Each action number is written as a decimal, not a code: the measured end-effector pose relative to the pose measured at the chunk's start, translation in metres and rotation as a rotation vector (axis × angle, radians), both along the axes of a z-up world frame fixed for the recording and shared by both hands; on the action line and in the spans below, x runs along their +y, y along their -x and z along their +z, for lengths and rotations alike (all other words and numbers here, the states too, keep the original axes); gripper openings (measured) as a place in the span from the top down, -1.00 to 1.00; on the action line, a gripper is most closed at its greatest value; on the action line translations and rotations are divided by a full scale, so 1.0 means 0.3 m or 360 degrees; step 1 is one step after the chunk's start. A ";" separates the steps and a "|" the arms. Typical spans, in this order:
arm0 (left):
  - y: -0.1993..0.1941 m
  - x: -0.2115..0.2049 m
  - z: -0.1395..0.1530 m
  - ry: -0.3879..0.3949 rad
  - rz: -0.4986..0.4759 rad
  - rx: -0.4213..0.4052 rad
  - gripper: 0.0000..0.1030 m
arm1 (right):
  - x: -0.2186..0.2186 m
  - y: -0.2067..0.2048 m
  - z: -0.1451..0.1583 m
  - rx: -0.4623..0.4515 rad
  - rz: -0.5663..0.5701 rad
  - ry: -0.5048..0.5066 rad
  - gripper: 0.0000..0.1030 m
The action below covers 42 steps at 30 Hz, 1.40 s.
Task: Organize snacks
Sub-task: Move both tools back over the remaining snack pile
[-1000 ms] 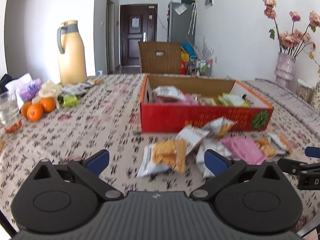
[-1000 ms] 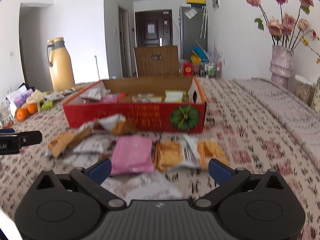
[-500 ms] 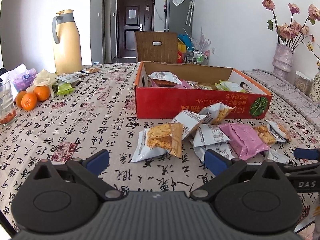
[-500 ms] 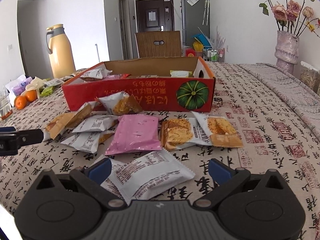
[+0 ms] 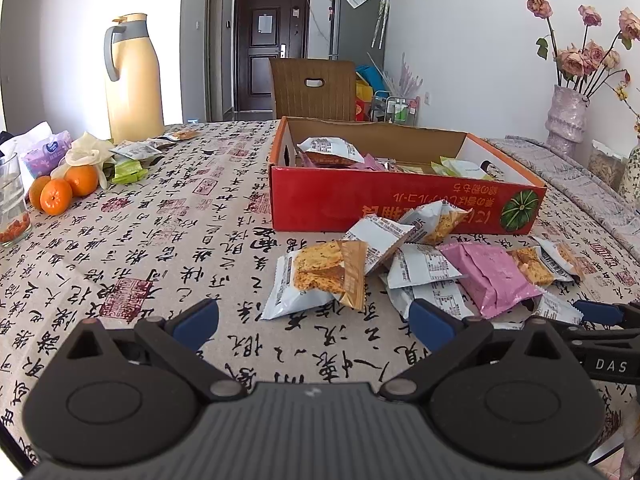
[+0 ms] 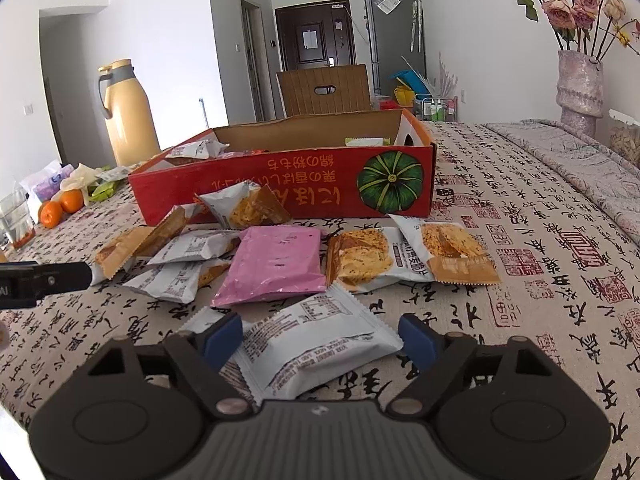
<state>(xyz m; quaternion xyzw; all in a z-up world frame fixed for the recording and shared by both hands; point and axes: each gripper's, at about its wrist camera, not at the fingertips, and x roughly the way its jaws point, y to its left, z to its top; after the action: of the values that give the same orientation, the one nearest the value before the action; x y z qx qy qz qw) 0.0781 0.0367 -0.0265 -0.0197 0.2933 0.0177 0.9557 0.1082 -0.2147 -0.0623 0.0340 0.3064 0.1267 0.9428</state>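
Note:
A red cardboard box (image 5: 384,208) (image 6: 304,192) sits on the patterned tablecloth and holds several snack packets. More packets lie loose in front of it, among them a pink packet (image 5: 492,276) (image 6: 276,264) and a cracker packet (image 5: 320,276). My left gripper (image 5: 314,324) is open and empty, just short of the cracker packet. My right gripper (image 6: 322,338) is open, low over the table, with a white packet (image 6: 312,344) lying between its blue fingers, not clamped.
A yellow thermos jug (image 5: 134,76), oranges (image 5: 60,194), a glass (image 5: 12,200) and small packets (image 5: 128,170) sit at the far left. A vase of flowers (image 6: 580,84) stands at the far right. A wooden chair (image 5: 314,88) is behind the box.
Both grippers have dropped lower and moved closer to the loose packets. The white packet now lies between the right gripper's fingers, which have narrowed around it.

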 end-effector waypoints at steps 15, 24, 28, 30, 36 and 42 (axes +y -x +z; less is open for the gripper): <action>-0.006 -0.001 -0.010 -0.0006 0.0014 0.0027 -1.00 | -0.047 0.024 0.017 -0.0039 -0.0082 0.0091 -0.15; -0.011 -0.006 -0.012 -0.0012 0.0012 0.0037 -1.00 | -0.082 0.040 0.036 -0.0038 -0.0011 0.0093 -0.61; -0.014 -0.010 -0.016 -0.0012 0.0007 0.0046 -1.00 | -0.085 0.040 0.035 -0.0017 0.0067 0.0076 -0.61; -0.014 -0.013 -0.018 -0.0015 0.0002 0.0048 -1.00 | -0.082 0.038 0.036 -0.0013 0.0105 0.0055 -0.65; -0.014 -0.011 -0.018 -0.0017 0.0012 0.0053 -1.00 | -0.044 0.022 0.017 -0.0006 0.0222 0.0212 -0.81; -0.017 -0.016 -0.019 -0.0022 0.0009 0.0057 -1.00 | -0.077 -0.045 -0.006 0.0028 0.0232 0.0178 -0.78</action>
<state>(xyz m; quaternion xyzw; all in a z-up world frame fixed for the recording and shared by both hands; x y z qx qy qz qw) 0.0831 0.0320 -0.0323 -0.0135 0.3100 0.0227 0.9504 0.1218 -0.2378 -0.0642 -0.0399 0.3229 0.1775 0.9288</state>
